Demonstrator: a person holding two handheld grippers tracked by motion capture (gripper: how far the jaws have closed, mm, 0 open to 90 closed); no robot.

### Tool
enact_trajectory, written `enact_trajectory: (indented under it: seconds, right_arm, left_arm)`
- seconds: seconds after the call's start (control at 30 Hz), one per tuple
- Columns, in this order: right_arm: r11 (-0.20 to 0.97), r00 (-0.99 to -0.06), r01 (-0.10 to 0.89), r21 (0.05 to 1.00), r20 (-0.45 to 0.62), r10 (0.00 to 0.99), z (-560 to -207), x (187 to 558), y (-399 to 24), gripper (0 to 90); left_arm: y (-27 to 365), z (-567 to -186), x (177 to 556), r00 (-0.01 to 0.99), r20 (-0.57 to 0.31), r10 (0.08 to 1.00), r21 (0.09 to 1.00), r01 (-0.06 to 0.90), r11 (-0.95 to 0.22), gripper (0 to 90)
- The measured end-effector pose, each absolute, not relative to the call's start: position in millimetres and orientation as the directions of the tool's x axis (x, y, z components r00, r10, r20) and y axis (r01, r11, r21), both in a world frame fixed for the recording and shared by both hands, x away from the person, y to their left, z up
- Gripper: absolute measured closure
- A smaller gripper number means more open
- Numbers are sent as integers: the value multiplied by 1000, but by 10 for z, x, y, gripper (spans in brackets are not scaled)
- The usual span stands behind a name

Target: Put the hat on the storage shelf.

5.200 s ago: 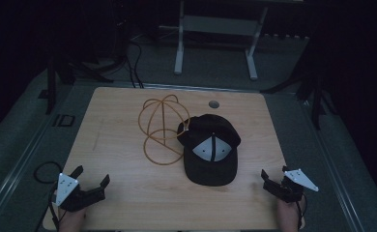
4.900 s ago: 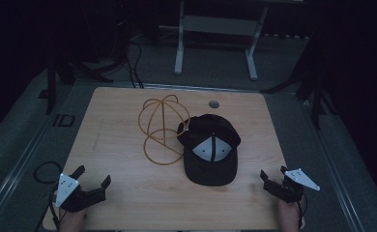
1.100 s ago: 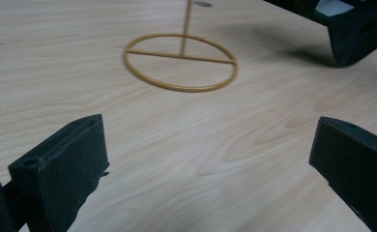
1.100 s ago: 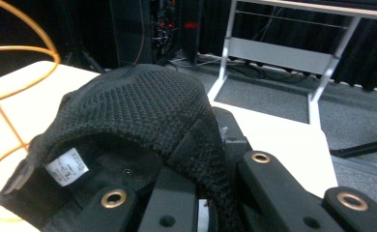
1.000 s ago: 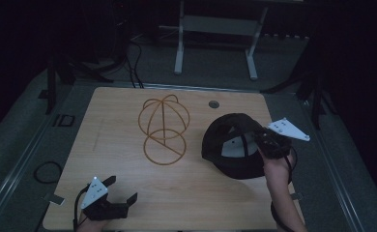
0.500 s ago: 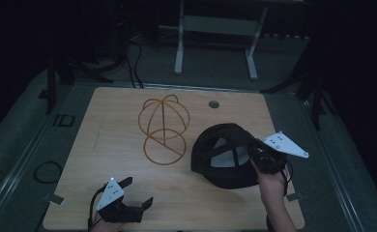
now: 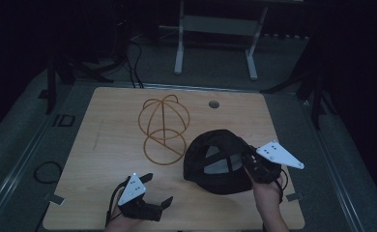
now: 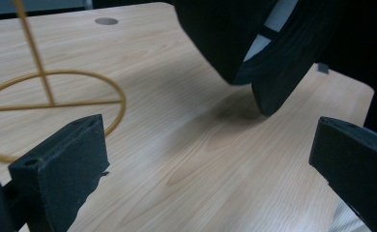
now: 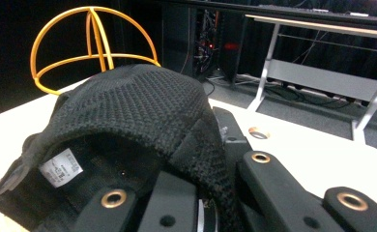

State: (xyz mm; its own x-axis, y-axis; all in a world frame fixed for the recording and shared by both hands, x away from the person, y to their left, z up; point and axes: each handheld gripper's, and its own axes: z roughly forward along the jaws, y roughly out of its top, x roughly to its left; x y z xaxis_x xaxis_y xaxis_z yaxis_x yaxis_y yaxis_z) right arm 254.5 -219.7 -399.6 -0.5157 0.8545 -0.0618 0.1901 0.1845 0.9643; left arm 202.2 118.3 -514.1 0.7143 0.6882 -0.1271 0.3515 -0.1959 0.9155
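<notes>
A black knit cap hangs tilted above the right half of the wooden table, its inside and white label showing. My right gripper is shut on the cap's rim, and the fabric folds between its jaws in the right gripper view, where the cap looms close. A yellow wire cap stand rests at the table's middle; the stand rises behind the cap. My left gripper stands open near the front edge, nothing between its jaws; the cap hovers ahead of it.
A round cable hole sits near the table's far edge. A grey metal frame stands on the floor beyond the table. A cable loop lies on the floor at the left.
My right gripper took hold of the cap, lifted it off the table and carried it right, then back toward the front. My left gripper moved right along the front edge, toward the middle.
</notes>
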Motion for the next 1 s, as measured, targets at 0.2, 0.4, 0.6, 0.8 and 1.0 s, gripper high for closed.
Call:
enact_trajectory:
  seconds: [0.2, 0.4, 0.6, 0.8, 1.0]
  right_arm:
    - [185, -525, 178, 966, -66, 849, -3976, 2506, -2174, 882]
    - [166, -541, 172, 971, -47, 840, -3972, 2463, -2150, 881]
    - [174, -560, 163, 971, -54, 827, -3964, 2402, -2126, 881]
    - [181, -598, 147, 972, -59, 800, -3941, 2338, -2105, 881]
    - [199, -628, 135, 971, -72, 775, -3944, 2262, -2080, 882]
  left_arm:
    - [1028, -5086, 2095, 727, -132, 674, 918, 347, -194, 5]
    - [877, -4957, 2165, 722, -127, 680, 927, 331, -178, 6]
    - [791, -4827, 2250, 709, -112, 696, 935, 313, -168, 32]
    - [797, -4808, 2284, 710, -115, 695, 936, 312, -163, 88]
    - [860, -4776, 2296, 696, -129, 707, 942, 309, -132, 220]
